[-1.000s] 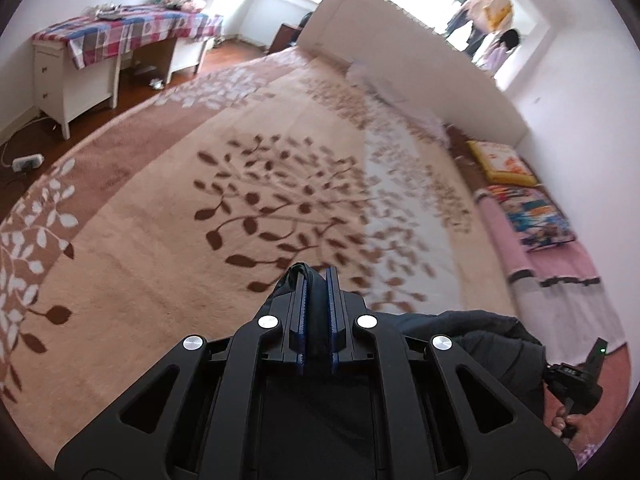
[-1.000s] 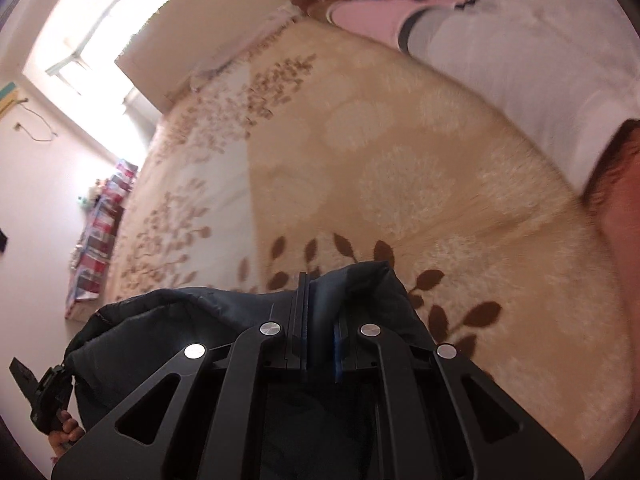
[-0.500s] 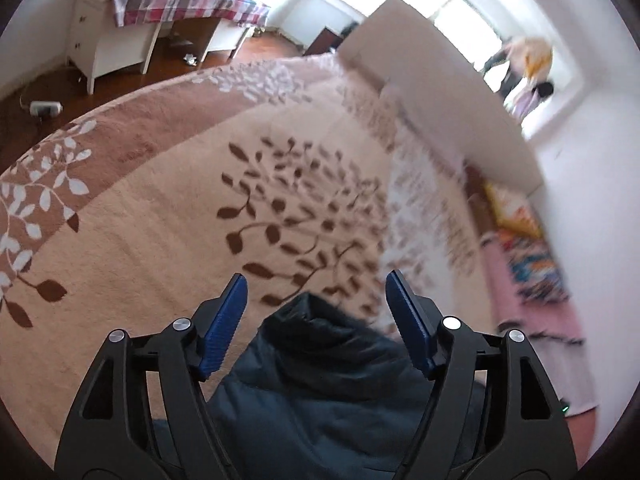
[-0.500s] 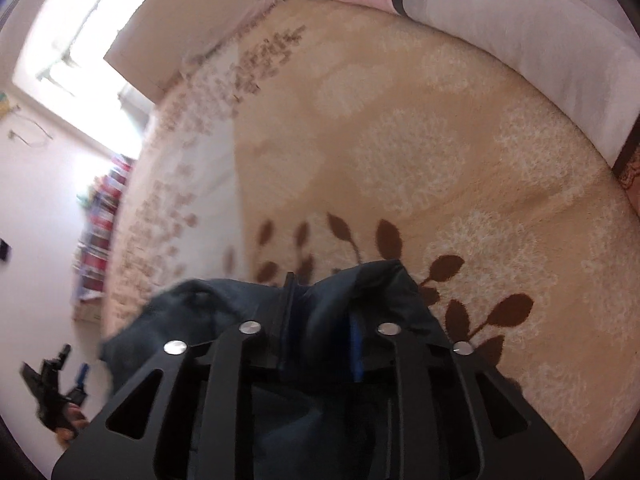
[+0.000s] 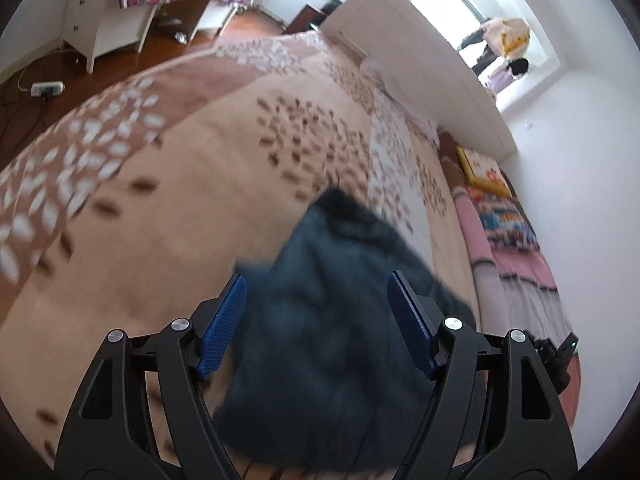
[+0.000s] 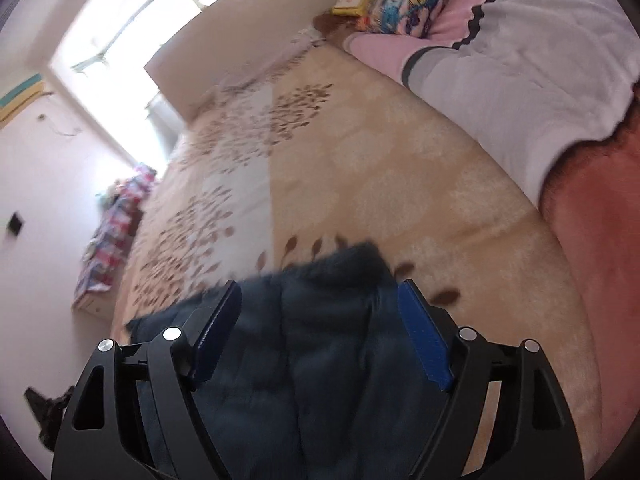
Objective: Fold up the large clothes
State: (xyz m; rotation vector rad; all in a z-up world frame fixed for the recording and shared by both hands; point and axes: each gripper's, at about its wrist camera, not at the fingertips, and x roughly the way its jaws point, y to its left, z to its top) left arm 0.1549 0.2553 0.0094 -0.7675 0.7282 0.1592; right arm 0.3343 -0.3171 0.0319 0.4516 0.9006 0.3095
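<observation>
A dark navy padded garment [image 5: 332, 320] lies on the beige leaf-patterned bed cover [image 5: 180, 208]. My left gripper [image 5: 316, 292] is open, above the garment, blue pads wide apart and holding nothing. The garment also shows in the right wrist view [image 6: 312, 344], lying below my right gripper [image 6: 320, 300], which is open and empty too. The garment looks blurred in both views.
A white headboard [image 5: 420, 68] runs along the far side of the bed. Pink and patterned bedding [image 5: 508, 240] lies at the right edge. A white desk with a checked cloth [image 5: 132, 12] stands on the wooden floor at left. A grey and pink quilt [image 6: 500, 56] lies at upper right.
Both grippers were shut on the garment a second ago. They have opened and let it go, and have pulled back above it as it lies on the bed.
</observation>
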